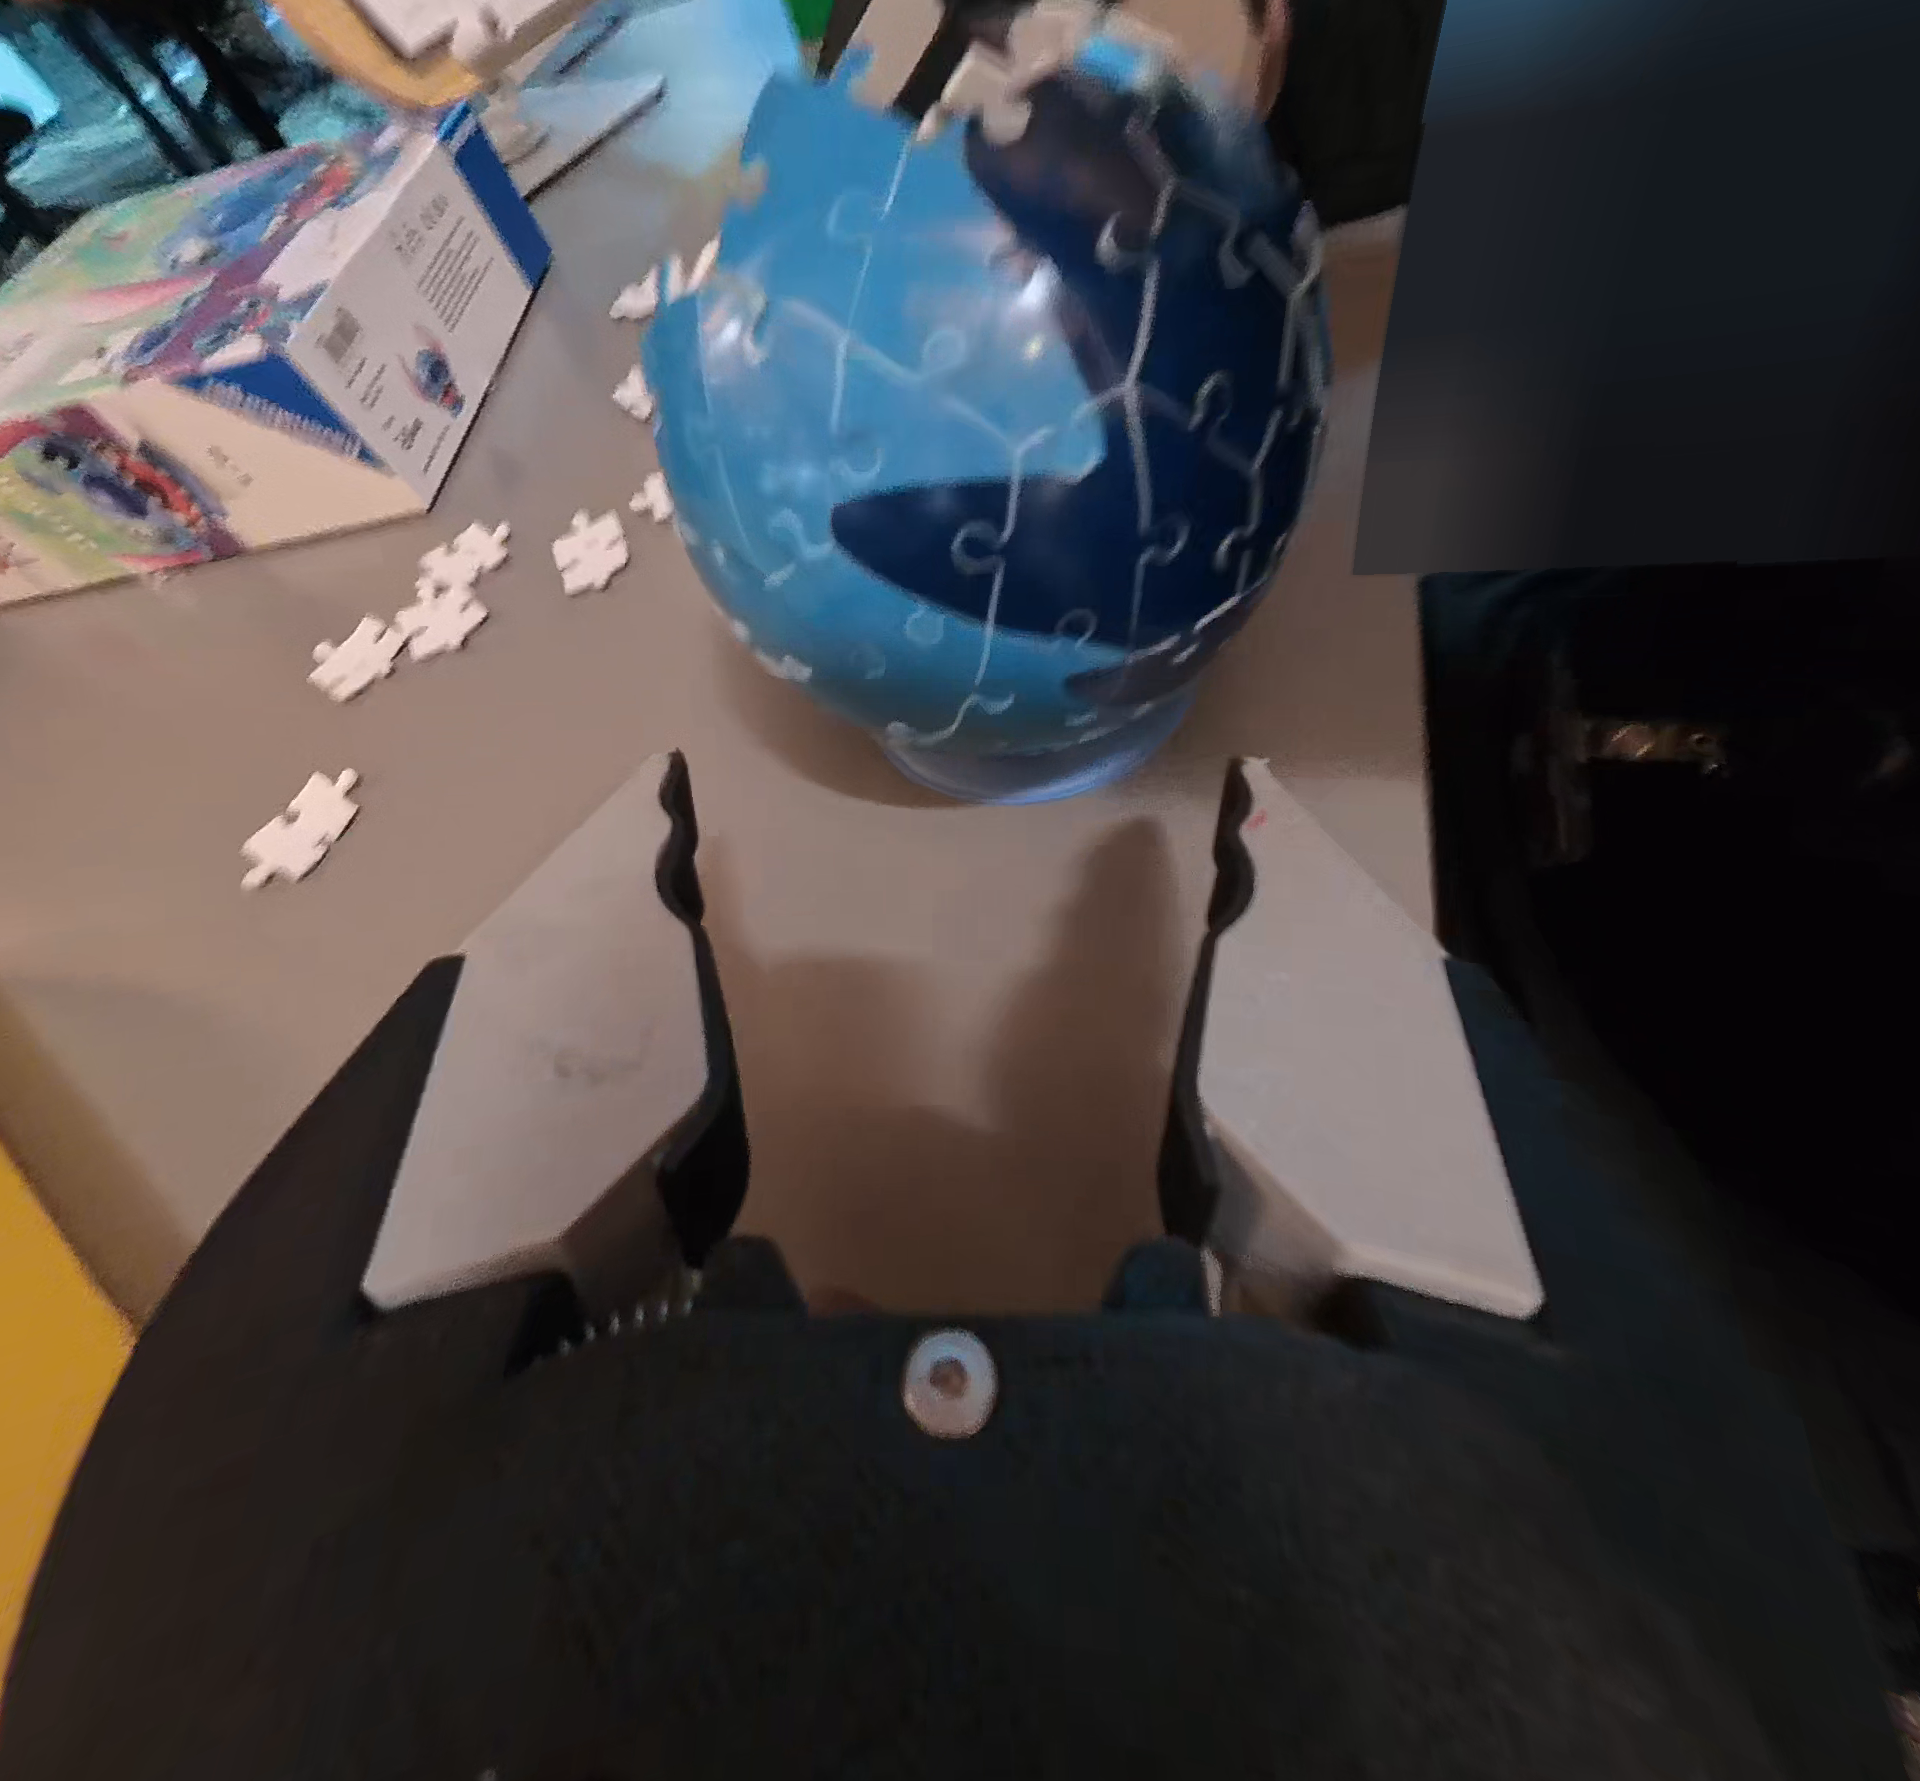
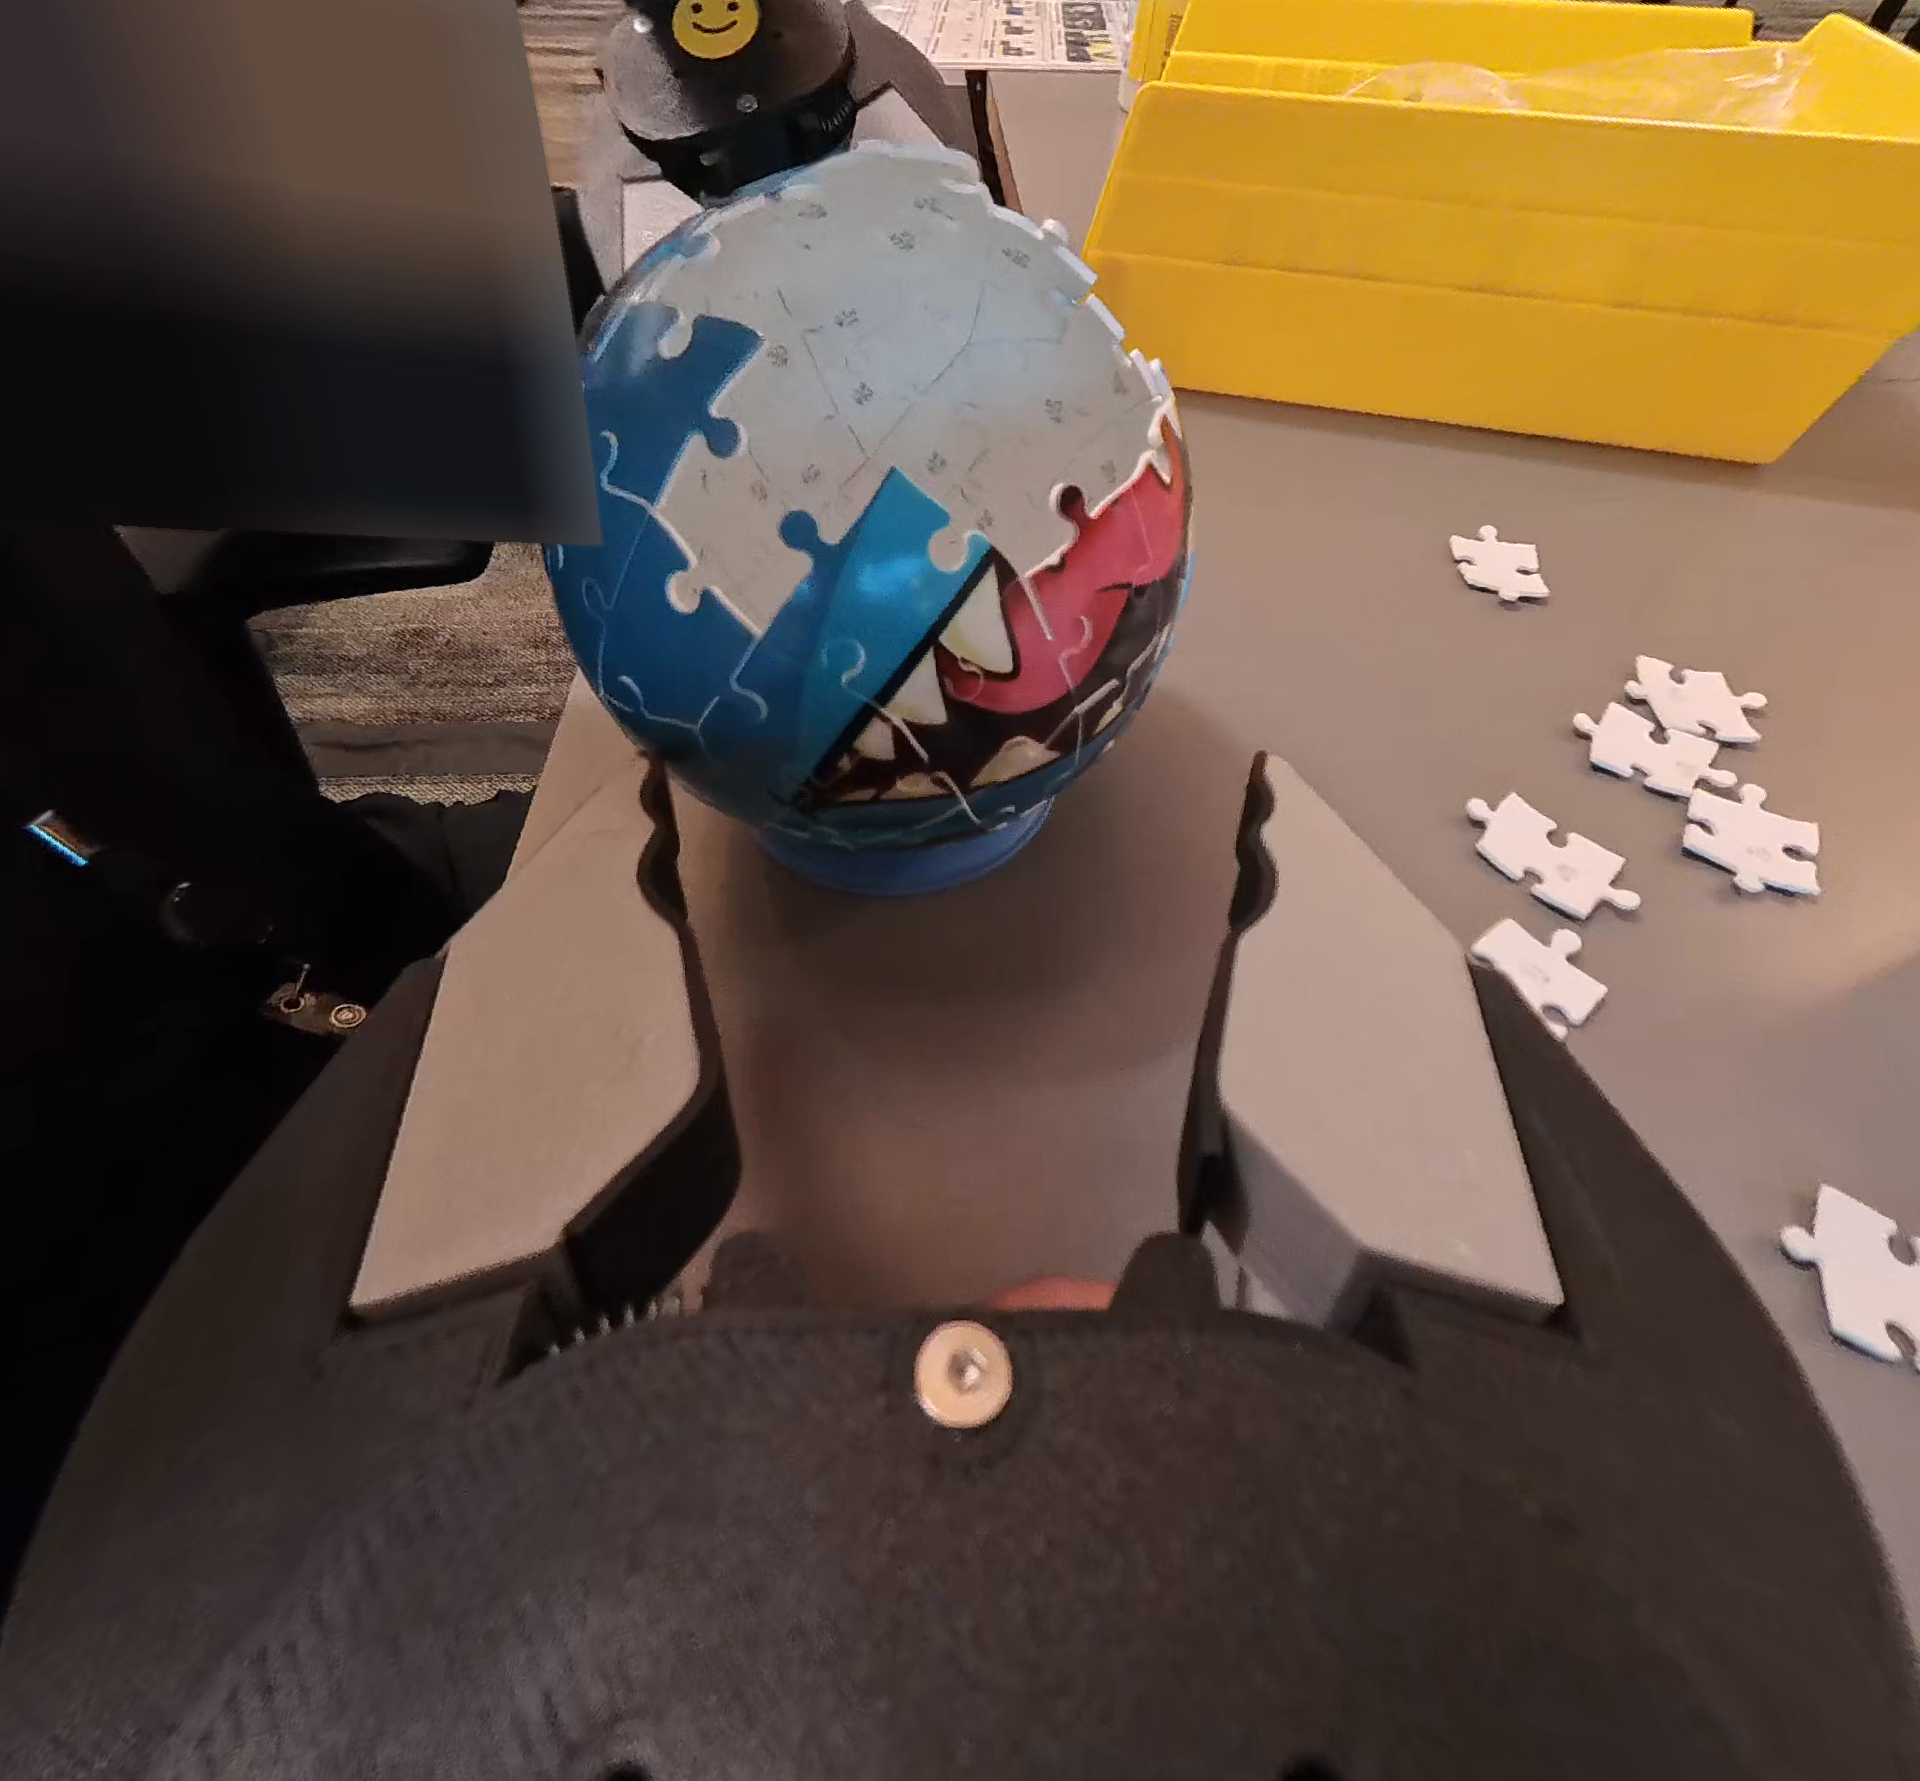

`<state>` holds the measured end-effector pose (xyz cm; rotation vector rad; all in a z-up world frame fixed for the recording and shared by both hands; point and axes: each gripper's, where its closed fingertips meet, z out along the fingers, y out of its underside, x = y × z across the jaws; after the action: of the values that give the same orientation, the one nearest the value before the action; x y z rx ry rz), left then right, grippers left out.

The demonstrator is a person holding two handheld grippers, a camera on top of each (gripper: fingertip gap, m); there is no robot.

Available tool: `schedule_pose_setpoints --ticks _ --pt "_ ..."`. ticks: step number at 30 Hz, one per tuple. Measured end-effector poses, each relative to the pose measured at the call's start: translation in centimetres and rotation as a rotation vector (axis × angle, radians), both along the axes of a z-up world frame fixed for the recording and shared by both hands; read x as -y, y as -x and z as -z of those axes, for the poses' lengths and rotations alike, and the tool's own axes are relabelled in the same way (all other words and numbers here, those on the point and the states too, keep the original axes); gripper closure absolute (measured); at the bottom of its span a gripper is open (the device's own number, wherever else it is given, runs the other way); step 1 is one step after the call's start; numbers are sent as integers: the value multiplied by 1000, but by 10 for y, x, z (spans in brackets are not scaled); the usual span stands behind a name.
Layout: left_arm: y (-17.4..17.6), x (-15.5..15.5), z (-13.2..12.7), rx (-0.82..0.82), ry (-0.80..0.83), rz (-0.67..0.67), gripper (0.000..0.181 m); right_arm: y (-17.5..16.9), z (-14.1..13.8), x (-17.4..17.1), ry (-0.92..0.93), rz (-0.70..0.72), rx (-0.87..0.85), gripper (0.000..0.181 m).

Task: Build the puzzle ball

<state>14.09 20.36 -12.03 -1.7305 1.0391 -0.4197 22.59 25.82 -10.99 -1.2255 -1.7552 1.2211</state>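
Grey desk [image 2: 1351,588] carries the half-built puzzle ball [image 2: 873,536] dead ahead of the right tool [image 2: 951,796], both tools [image 1: 951,796] spread apart, empty, loose pieces [image 2: 1662,796] rightward.

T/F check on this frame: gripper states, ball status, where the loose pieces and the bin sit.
1. Both grippers are empty and open. True: left gripper and right gripper hold nothing.
2. The puzzle ball is finished. False: a large opening shows the pieces' pale backs.
3. The ball sits on a blue ring stand. True.
4. Loose pieces lie in the yellow bin. False: they lie on the table.
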Motion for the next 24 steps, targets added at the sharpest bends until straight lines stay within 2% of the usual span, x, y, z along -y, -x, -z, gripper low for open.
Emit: schedule_pose_setpoints --ticks 2,5,14,24 --pt "-12 2 -9 48 -30 50 91 2 0 2 2 -5 2 75" --pt "-14 -4 -3 3 -33 37 86 2 1 5 -13 -18 7 75" --pt "-25 -1 -13 60 -66 54 86 1 2 11 -18 -37 11 78" --pt "-29 28 -29 198 -56 95 88 -10 -5 -24 18 35 -27 79"
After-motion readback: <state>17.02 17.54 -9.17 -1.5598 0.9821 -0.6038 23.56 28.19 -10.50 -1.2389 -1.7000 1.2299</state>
